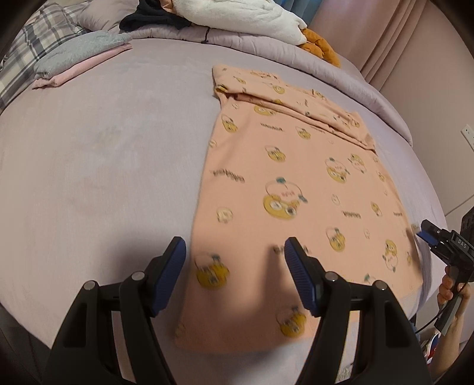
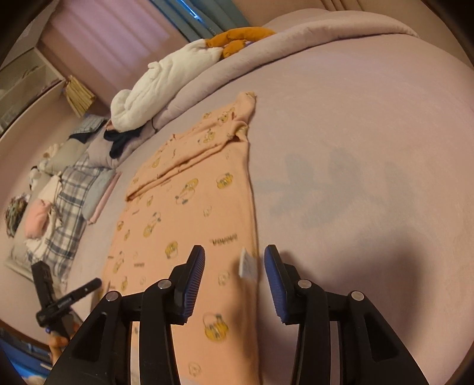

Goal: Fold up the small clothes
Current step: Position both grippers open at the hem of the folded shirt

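A peach shirt with yellow cartoon prints [image 1: 281, 189] lies flat on the lilac bed sheet [image 1: 103, 165], its sleeves folded across the far end. It also shows in the right wrist view [image 2: 189, 207], with a white label [image 2: 247, 263] at its near right edge. My left gripper [image 1: 235, 251] is open and empty, hovering over the shirt's near left corner. My right gripper [image 2: 234, 260] is open and empty over the shirt's near right edge; it also shows in the left wrist view [image 1: 429, 234].
Folded grey and pink clothes [image 1: 80, 59] lie at the far left. A white blanket [image 1: 243, 14], dark garment [image 1: 154, 17] and orange plush [image 1: 320, 44] sit on the rolled duvet at the back. Plaid pillow [image 2: 68, 192] at the side. Wall and curtain at right.
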`<state>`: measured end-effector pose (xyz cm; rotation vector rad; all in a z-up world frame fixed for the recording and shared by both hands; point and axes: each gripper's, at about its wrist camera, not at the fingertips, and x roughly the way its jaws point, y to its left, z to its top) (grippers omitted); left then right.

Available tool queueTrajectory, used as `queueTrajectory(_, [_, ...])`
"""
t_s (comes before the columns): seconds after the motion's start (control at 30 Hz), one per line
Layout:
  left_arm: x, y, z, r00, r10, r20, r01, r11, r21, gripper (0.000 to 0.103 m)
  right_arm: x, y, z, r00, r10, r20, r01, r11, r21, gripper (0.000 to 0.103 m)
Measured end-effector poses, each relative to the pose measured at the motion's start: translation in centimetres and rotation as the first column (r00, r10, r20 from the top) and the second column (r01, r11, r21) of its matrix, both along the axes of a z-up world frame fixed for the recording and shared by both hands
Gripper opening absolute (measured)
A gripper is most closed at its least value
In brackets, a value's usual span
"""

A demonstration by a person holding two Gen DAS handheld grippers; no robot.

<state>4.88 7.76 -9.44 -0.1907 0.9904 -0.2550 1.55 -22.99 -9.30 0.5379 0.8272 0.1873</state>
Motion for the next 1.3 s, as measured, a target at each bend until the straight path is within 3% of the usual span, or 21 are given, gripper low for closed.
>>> queueTrajectory(0.2, [-1.8,-0.4,-0.2,1.000,-0.011,-0.006,0.011,1.000,0.006,0.069,-1.2,0.3,-1.1,0.999,-0.006,-0.039,0.007,0.999,0.033,0.042])
queueTrajectory(0.53, [-2.4,0.1,-0.1,1.000,-0.002,-0.011,0.002,1.000,-0.022,0.069,-2.9,1.2,-1.2,0.999,-0.005,-0.031,0.006,1.000,0.026,0.042])
queueTrajectory(1.3, [-2.3,0.7,-0.4,1.000,-0.001,-0.022,0.000,1.000,-0.029,0.069,-2.9,2.5,-1.4,0.998,0.017,-0.058,-0.018,1.000,-0.009,0.043])
